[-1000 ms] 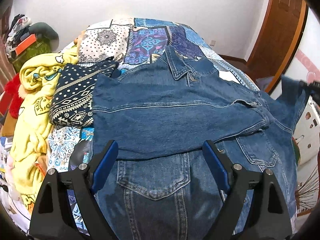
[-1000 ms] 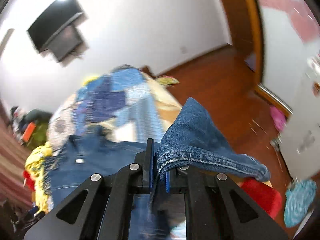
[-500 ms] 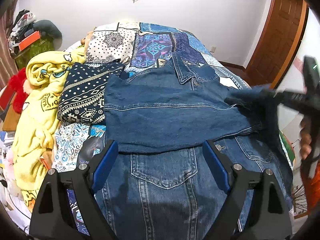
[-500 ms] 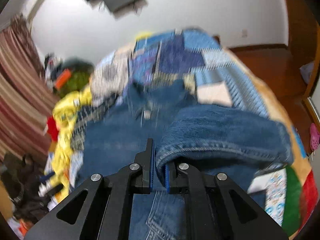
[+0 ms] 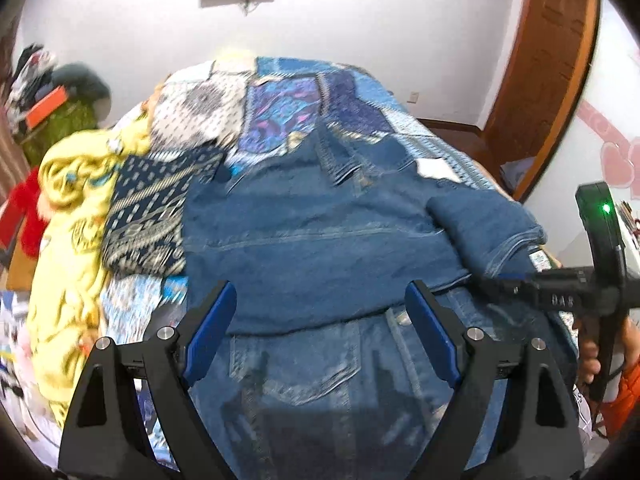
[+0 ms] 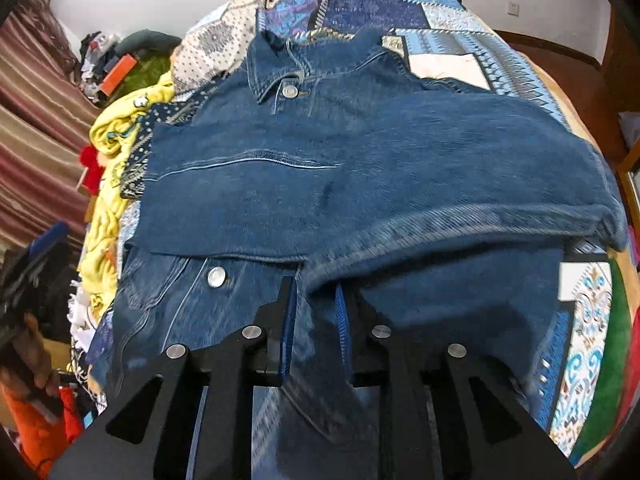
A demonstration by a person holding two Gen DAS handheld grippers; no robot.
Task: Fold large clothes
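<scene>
A blue denim jacket [image 5: 304, 240] lies spread on the patchwork bed, collar at the far end; it also shows in the right wrist view [image 6: 280, 184]. One sleeve lies folded across its chest. My left gripper [image 5: 320, 320] is open and empty, hovering over the jacket's lower half. My right gripper [image 6: 316, 304] has its jaws slightly apart around the cuff of the other denim sleeve [image 6: 460, 176], which lies draped across the jacket from the right. The right gripper also shows in the left wrist view [image 5: 492, 284] at the right edge of the jacket.
A patchwork quilt [image 5: 288, 96] covers the bed. A yellow garment [image 5: 68, 216] and a dark patterned cloth [image 5: 148, 216] lie at the jacket's left. A clothes pile [image 6: 116, 64] sits by the far wall. A wooden door [image 5: 548, 60] stands at the right.
My right gripper has carried the sleeve from beside the bed over onto the jacket and lowered it, and its jaws have loosened. My left gripper stays open, hardly moved.
</scene>
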